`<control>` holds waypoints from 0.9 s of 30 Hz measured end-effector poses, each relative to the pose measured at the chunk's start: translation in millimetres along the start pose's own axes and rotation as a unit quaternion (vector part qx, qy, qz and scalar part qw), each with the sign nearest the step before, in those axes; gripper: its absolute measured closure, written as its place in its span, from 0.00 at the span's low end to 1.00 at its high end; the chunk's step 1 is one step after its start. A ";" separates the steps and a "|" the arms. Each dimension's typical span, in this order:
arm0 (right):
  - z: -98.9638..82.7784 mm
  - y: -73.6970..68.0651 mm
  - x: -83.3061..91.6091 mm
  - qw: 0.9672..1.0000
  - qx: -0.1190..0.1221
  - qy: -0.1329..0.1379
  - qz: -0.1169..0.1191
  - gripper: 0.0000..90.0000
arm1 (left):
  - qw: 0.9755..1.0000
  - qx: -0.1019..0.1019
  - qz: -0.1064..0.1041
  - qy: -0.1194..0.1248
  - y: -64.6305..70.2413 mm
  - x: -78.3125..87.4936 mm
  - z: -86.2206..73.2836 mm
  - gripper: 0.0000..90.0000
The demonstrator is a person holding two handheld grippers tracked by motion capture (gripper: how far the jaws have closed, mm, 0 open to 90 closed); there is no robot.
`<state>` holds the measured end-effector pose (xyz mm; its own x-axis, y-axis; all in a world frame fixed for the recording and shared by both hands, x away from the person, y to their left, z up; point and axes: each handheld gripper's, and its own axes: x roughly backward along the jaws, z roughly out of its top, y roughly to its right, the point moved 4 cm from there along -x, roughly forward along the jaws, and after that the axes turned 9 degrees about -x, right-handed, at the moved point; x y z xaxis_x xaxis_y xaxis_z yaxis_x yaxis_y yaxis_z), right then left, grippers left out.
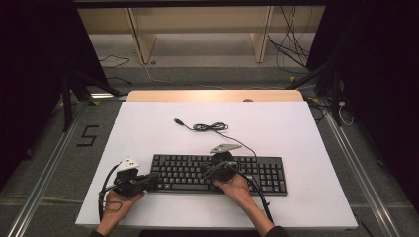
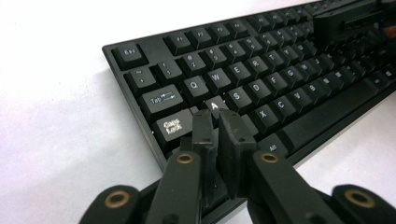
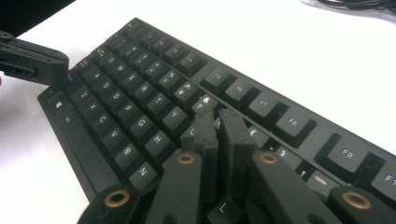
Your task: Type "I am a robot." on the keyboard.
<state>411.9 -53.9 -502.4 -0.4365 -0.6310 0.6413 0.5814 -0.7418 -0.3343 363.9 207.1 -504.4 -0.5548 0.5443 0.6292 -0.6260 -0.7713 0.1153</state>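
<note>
My left gripper (image 2: 218, 122) closed w/ nothing held, tips over A key of keyboard (image 2: 261, 84); right gripper (image 3: 218, 122) closed too, mid-keyboard, empty.

Our two black grippers, left (image 1: 148, 181) and right (image 1: 207, 170), carry brass-ringed pivots, grey three-cornered plates, trailing black cables and dark sleeves (image 1: 276, 231).
</note>
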 end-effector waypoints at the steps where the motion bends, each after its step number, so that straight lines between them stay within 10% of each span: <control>1: 0.0 0.0 0.0 1.000 0.000 0.000 0.000 0.96 | 1.000 0.000 0.000 0.000 0.0 0.0 0.0 0.93; 27: 2.5 -13.5 19.7 0.999 0.003 0.019 0.048 0.59 | 0.999 0.025 0.000 0.047 -0.4 4.6 8.8 0.49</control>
<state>397.1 -55.7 -483.6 -0.4039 -0.7080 0.5794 0.6258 -0.6758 -0.3895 366.4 207.0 -494.8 -0.6061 0.5706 0.5541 -0.5991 -0.7858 0.1539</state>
